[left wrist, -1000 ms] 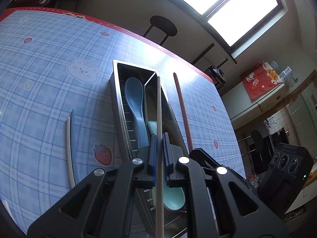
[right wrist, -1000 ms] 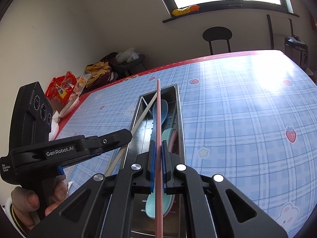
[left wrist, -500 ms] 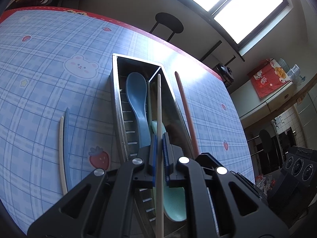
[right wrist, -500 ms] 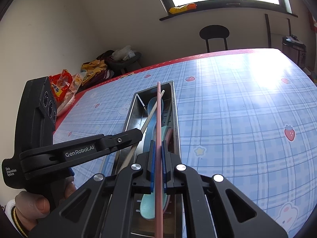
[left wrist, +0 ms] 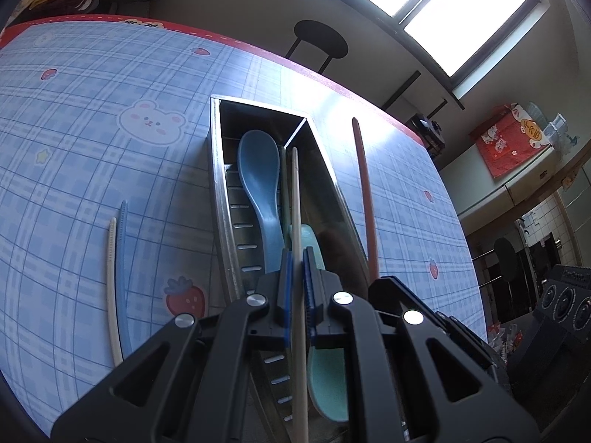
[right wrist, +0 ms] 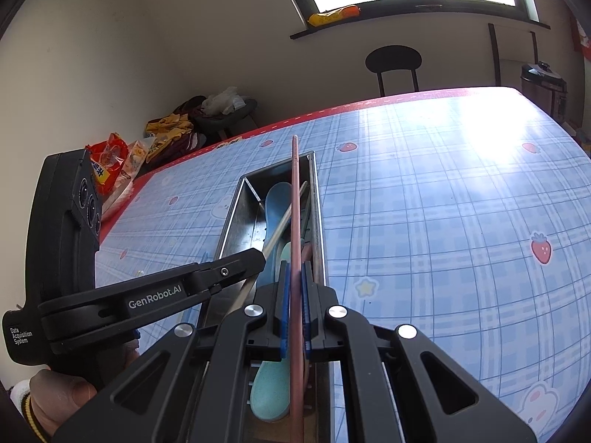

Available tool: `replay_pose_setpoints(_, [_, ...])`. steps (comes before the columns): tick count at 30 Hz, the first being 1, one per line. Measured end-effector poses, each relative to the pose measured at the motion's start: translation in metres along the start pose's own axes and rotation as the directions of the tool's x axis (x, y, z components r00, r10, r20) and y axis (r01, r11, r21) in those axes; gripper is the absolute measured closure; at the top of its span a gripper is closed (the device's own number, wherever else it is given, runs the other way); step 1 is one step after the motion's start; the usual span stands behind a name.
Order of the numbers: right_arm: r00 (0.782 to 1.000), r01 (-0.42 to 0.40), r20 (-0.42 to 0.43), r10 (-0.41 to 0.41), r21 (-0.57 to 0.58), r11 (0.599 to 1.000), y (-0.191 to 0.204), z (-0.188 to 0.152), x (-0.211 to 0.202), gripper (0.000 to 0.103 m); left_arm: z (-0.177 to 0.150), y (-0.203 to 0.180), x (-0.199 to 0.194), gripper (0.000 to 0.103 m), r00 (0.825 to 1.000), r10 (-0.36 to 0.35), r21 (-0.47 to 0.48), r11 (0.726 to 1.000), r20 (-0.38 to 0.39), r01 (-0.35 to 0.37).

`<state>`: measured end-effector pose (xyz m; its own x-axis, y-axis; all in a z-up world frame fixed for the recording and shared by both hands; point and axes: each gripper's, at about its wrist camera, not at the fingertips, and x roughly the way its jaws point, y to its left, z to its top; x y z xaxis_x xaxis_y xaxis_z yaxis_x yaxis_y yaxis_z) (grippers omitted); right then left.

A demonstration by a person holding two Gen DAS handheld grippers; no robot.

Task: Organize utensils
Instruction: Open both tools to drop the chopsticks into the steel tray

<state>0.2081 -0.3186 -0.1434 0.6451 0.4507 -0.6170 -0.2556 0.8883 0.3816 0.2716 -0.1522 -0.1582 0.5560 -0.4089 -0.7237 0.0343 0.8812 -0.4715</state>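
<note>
A long steel utensil tray [left wrist: 218,184] [right wrist: 233,217] lies on the table with a blue spoon [left wrist: 258,173] [right wrist: 275,199] and a teal spoon [left wrist: 325,387] [right wrist: 269,387] inside. My left gripper [left wrist: 297,258] is shut on a beige chopstick [left wrist: 295,199] and holds it lengthwise over the tray. My right gripper [right wrist: 294,269] is shut on a pink chopstick [right wrist: 294,192], which also shows in the left wrist view [left wrist: 364,192], held over the tray's right side. The left gripper [right wrist: 255,258] shows at the left of the right wrist view.
A white chopstick [left wrist: 110,277] and a blue chopstick [left wrist: 122,258] lie on the blue checked tablecloth [right wrist: 443,203] left of the tray. A black stool [right wrist: 393,61] stands beyond the far edge. Snack bags [right wrist: 110,162] sit off the table's left.
Both grippers have moved forward along the tray with their chopsticks and come lower over it. The tray looks closer and larger in both views.
</note>
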Motion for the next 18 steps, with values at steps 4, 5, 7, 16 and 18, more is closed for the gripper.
replay_pose_setpoints(4, [1.000, -0.005, -0.004, 0.005, -0.020, 1.000, 0.005, 0.001, 0.001, 0.097, 0.000, -0.003, -0.001, 0.093, 1.000, 0.011, 0.003, 1.000, 0.014, -0.011])
replay_pose_setpoints(5, [1.000, -0.006, -0.002, 0.006, -0.023, 1.000, 0.006, 0.001, 0.000, 0.097, 0.000, -0.004, -0.001, 0.093, 1.000, 0.011, 0.005, 1.000, 0.015, -0.011])
replay_pose_setpoints(7, [1.000, -0.005, 0.006, 0.006, -0.025, 1.000, 0.007, 0.001, -0.002, 0.096, 0.002, -0.006, -0.003, 0.093, 1.000, 0.011, 0.008, 1.000, 0.016, -0.011])
replay_pose_setpoints(16, [0.999, -0.009, 0.047, 0.011, -0.040, 0.999, 0.016, 0.000, -0.020, 0.085, 0.006, -0.008, -0.049, 0.076, 0.997, 0.004, 0.107, 0.994, 0.075, -0.012])
replay_pose_setpoints(18, [0.998, -0.018, 0.066, 0.022, -0.055, 0.998, 0.023, -0.001, -0.026, 0.071, 0.004, -0.006, -0.070, 0.072, 0.994, 0.007, 0.152, 0.988, 0.107, -0.023])
